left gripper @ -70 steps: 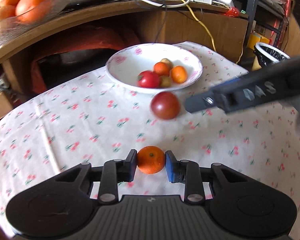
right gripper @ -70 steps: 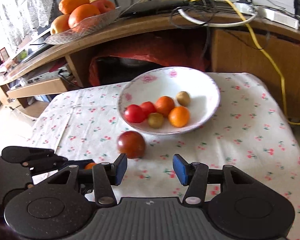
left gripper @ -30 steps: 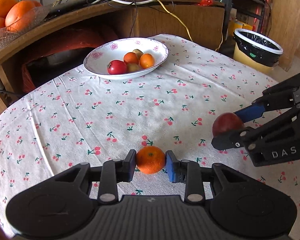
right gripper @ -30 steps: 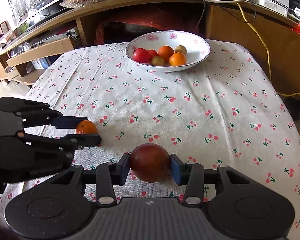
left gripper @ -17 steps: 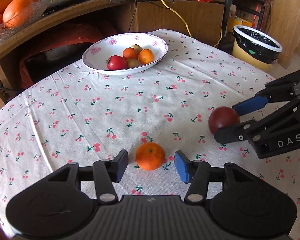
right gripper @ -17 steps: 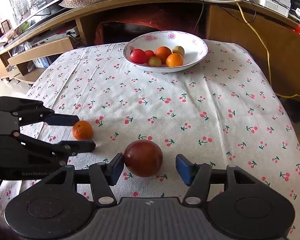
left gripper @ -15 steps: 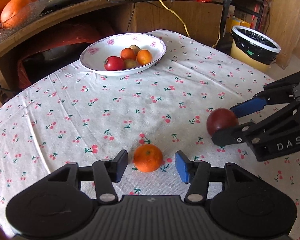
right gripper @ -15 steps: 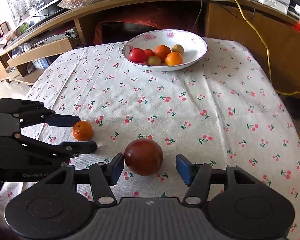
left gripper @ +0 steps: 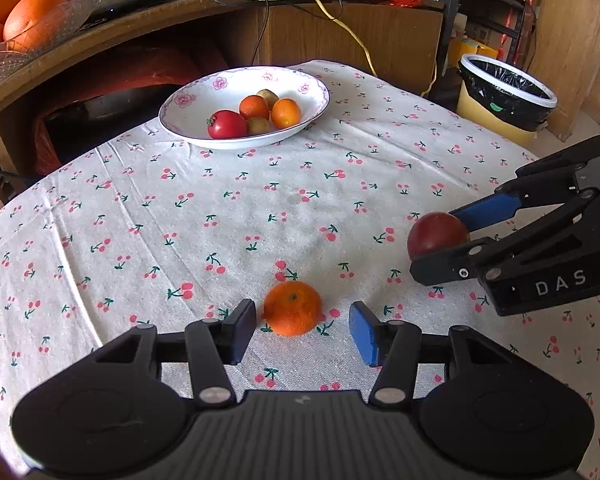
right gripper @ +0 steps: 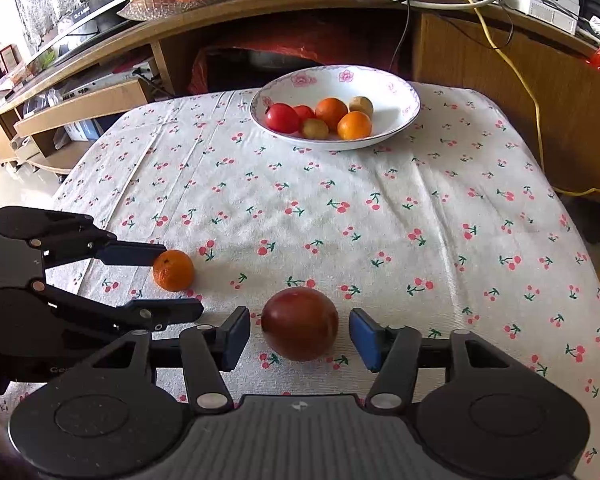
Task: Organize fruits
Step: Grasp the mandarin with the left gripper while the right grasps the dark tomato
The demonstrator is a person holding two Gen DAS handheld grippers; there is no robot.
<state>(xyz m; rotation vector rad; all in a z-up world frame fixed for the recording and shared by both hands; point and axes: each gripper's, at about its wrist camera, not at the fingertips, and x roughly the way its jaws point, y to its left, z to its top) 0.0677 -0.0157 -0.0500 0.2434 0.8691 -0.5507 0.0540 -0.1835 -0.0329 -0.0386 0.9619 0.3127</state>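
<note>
Resting on the cherry-print cloth of the surface, low in the left wrist frame, a small orange mandarin lies between the spread fingers of the left hand-held gripper; both pads stand clear of the peel, jaws wide. Upper centre of that frame: white floral bowl holding a red tomato, two small oranges and two brownish fruits. Upper left corner: glass dish of large oranges on a wooden shelf. Upper right: black-lined bin beside the surface.

Right wrist view: the mandarin sits at lower left, between the left hand-held gripper's fingers. At lower centre, a dark red apple lies on the cloth between the fingers of the right hand-held gripper, a gap showing on each side, jaws wide. The bowl sits upper centre, well apart from both loose fruits.
</note>
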